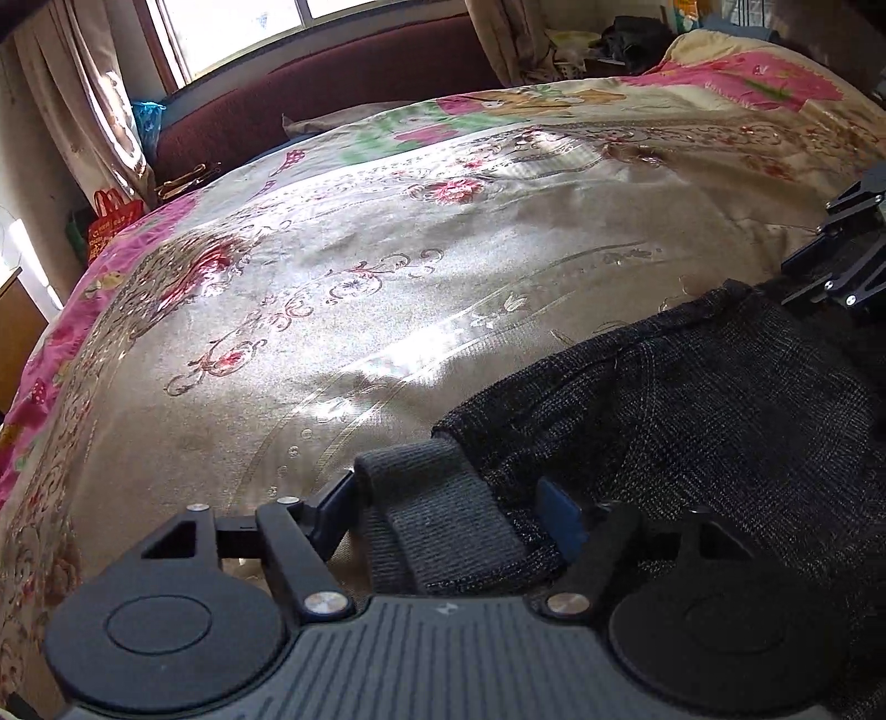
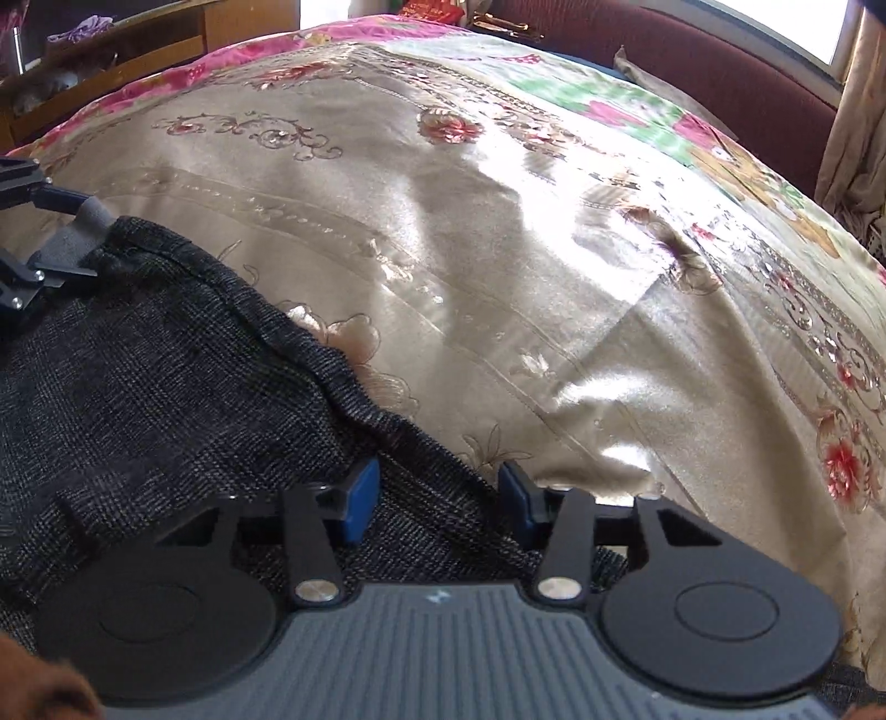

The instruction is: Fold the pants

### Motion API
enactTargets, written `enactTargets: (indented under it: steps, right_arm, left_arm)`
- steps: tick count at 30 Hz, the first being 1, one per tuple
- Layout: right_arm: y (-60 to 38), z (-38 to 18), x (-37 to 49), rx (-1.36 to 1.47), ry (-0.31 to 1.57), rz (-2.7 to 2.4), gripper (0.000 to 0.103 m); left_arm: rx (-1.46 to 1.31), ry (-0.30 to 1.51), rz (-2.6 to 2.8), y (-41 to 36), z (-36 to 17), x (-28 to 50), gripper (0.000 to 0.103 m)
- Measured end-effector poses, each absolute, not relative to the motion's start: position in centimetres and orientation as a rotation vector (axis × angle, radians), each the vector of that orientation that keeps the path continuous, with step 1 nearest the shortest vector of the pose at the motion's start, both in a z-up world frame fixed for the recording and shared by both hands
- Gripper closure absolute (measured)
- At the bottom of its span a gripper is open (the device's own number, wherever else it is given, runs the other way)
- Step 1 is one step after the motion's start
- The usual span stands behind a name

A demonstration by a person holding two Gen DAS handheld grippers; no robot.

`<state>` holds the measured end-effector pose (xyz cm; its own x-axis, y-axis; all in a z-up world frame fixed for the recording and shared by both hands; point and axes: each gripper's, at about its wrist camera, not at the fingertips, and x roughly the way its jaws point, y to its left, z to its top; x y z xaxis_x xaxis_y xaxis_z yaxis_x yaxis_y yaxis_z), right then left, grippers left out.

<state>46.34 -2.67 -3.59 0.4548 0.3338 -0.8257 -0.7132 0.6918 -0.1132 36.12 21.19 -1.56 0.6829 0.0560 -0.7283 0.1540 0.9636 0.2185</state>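
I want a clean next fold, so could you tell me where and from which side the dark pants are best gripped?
Grip the dark pants at the two ends of the edge lying on the bedspread: the grey ribbed band between the left gripper pads, and the seamed edge at the right gripper. Come from the near side, angled down, since that edge faces the open bed.

Floral bedspread (image 1: 387,232) w/ maroon headboard (image 1: 332,83), window (image 1: 243,27), curtains (image 1: 94,99).

Bed (image 1: 387,310) with floral satin cover, dark pants (image 1: 692,399) lying on it
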Motion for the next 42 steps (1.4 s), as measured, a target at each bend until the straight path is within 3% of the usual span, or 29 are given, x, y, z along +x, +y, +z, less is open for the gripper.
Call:
enactTargets:
  steps: [2, 4, 7, 8, 9, 11, 15, 18, 22, 25, 27, 28, 30, 32, 34, 35, 38, 42]
  right_arm:
    - [-2.6, -3.2, 46.2, -0.478, 0.897, 0.66, 0.08]
    - [-2.7, -2.5, 45.7, -0.475, 0.896, 0.65, 0.102]
    - [-3.1, -1.0, 44.1, -0.481, 0.862, 0.645, 0.103]
    - [-3.4, -0.3, 43.5, -0.472, 0.848, 0.641, 0.103]
    - [-3.7, 0.4, 42.9, -0.461, 0.833, 0.638, 0.103]
    - [-4.5, 2.0, 41.5, -0.44, 0.801, 0.649, 0.103]
    - [-5.0, 3.4, 40.8, -0.416, 0.811, 0.668, 0.102]
    - [-4.3, 2.8, 41.6, -0.384, 0.813, 0.703, 0.095]
    - [-2.4, 0.8, 44.2, -0.341, 0.859, 0.73, 0.063]
    - [-0.8, -0.7, 45.9, -0.332, 0.873, 0.724, 0.061]
    - [0.3, -1.7, 46.8, -0.344, 0.896, 0.722, 0.057]
    - [0.9, -2.3, 47.2, -0.355, 0.925, 0.731, 0.048]
    - [1.7, -3.4, 47.4, -0.382, 0.944, 0.733, 0.041]
    - [2.3, -3.7, 46.6, -0.413, 0.91, 0.714, 0.048]
    - [2.9, -3.3, 45.7, -0.419, 0.92, 0.701, 0.084]
    - [3.2, -2.8, 45.2, -0.435, 0.924, 0.695, 0.089]
    - [3.4, -0.6, 43.3, -0.489, 0.875, 0.683, 0.095]
    - [1.3, 4.2, 39.7, -0.434, 0.802, 0.717, 0.096]
  left_arm:
    - [0.29, 0.821, -0.037, 20.9, -1.4, 36.2, 0.028]
    - [0.288, 0.823, -0.022, 20.8, -1.0, 36.3, 0.032]
    - [0.295, 0.812, -0.018, 20.6, -0.1, 36.0, 0.041]
    - [0.299, 0.8, -0.009, 20.6, 0.3, 35.7, 0.06]
    - [0.307, 0.795, 0.013, 20.7, 0.7, 35.5, 0.067]
    - [0.255, 0.794, 0.001, 21.6, 1.8, 34.9, 0.073]
    - [0.23, 0.802, 0.003, 22.1, 2.1, 34.5, 0.074]
    - [0.233, 0.812, 0.005, 22.3, 1.2, 34.6, 0.062]
    - [0.27, 0.816, -0.009, 22.6, -0.2, 35.4, 0.035]
    - [0.253, 0.811, 0.008, 23.0, -0.7, 36.6, 0.013]
    - [0.241, 0.809, 0.018, 23.5, -1.0, 37.2, 0.008]
    - [0.231, 0.815, 0.017, 23.6, -1.0, 37.5, 0.008]
    - [0.228, 0.823, -0.004, 23.6, -1.0, 37.5, 0.017]
    - [0.219, 0.83, -0.053, 22.9, -0.9, 37.1, 0.051]
    - [0.25, 0.819, -0.034, 22.1, -0.8, 36.8, 0.054]
    - [0.272, 0.816, -0.026, 21.7, -0.7, 36.6, 0.058]
    - [0.285, 0.814, -0.019, 21.4, 0.3, 36.1, 0.068]
    - [0.268, 0.769, -0.064, 21.2, 3.0, 33.6, 0.074]
